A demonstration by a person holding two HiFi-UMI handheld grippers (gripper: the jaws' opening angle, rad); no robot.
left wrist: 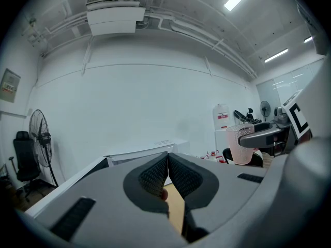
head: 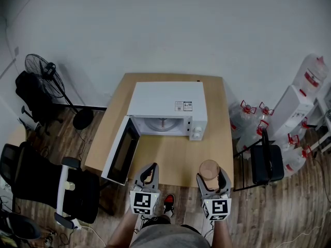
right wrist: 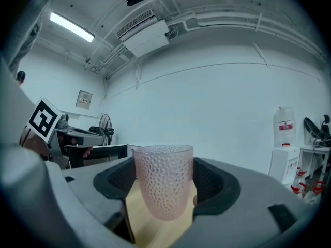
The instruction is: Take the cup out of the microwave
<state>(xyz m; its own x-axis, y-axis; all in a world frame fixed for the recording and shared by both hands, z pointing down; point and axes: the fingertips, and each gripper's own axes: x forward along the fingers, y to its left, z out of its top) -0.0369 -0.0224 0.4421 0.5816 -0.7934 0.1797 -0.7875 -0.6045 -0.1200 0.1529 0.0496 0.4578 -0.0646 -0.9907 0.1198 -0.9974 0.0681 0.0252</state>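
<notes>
A pale pink dimpled cup [right wrist: 164, 180] stands upright between the jaws of my right gripper [right wrist: 165, 187], which is shut on it. From the head camera the cup [head: 209, 169] sits over the table's near right edge, inside the right gripper [head: 211, 175]. The same cup [left wrist: 239, 143] shows at the right of the left gripper view. The white microwave [head: 168, 109] stands mid-table, its door [head: 122, 151] swung open to the left and its cavity showing only the turntable. My left gripper [head: 148, 175] hovers near the table's front edge, shut with nothing held.
The wooden table [head: 168, 156] carries only the microwave. A standing fan [head: 44, 68] and black office chairs [head: 31, 177] are at the left. Water jugs [head: 256, 123], a dispenser [head: 305, 94] and a black chair [head: 266, 161] crowd the right.
</notes>
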